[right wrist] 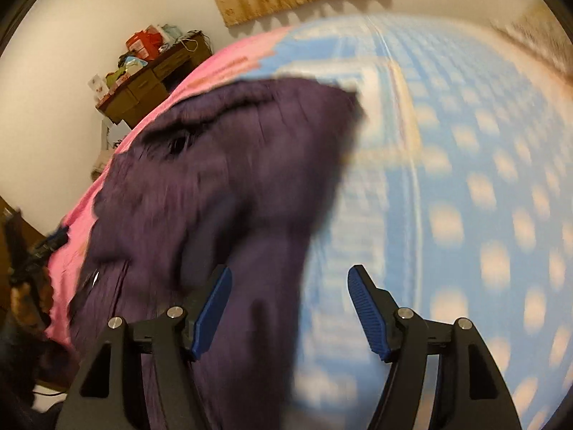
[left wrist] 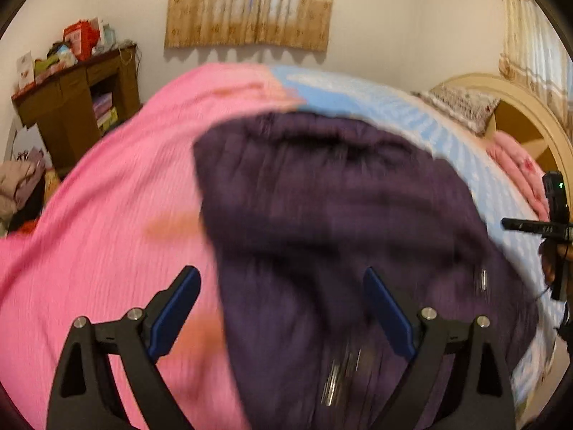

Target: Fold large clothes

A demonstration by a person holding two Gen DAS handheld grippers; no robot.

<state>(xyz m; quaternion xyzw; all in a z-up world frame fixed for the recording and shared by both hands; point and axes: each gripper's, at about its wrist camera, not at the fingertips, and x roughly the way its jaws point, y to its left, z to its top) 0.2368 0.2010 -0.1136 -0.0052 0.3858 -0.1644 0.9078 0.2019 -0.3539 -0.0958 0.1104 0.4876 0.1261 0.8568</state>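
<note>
Lying spread over the middle of both views: one dark purple garment (left wrist: 340, 222), blurred, resting across the seam where a pink bedcover (left wrist: 107, 208) meets a blue patterned bedcover (left wrist: 401, 107). Counted: one garment, two bedcovers, two grippers, one brown wooden cabinet (left wrist: 71, 107) heaped with boxes and bags at upper left, two curtains in the left wrist view.

Left gripper (left wrist: 281, 308), bottom of its own view: jaws spread wide, nothing clamped between the two blue pads (left wrist: 175, 311), the purple cloth lying beyond and below them, contact not discernible through the blur. Right gripper (right wrist: 290, 311), bottom of its own view: jaws parted, pads bare, nothing gripped; purple fabric behind the left-hand pad, blue cover behind the right-hand one.

Seen only from the left wrist: a patterned pillow (left wrist: 462, 105) and a cream arched headboard (left wrist: 530, 114) at upper right, a pile of clothes (left wrist: 21, 186) at far left, the second curtain at the right edge, and the other gripper's black body at far right.

Seen only from the right wrist: the blue cover's pale squares filling the right half, and a dark device with a hand at the lower left edge, too blurred to make out.
</note>
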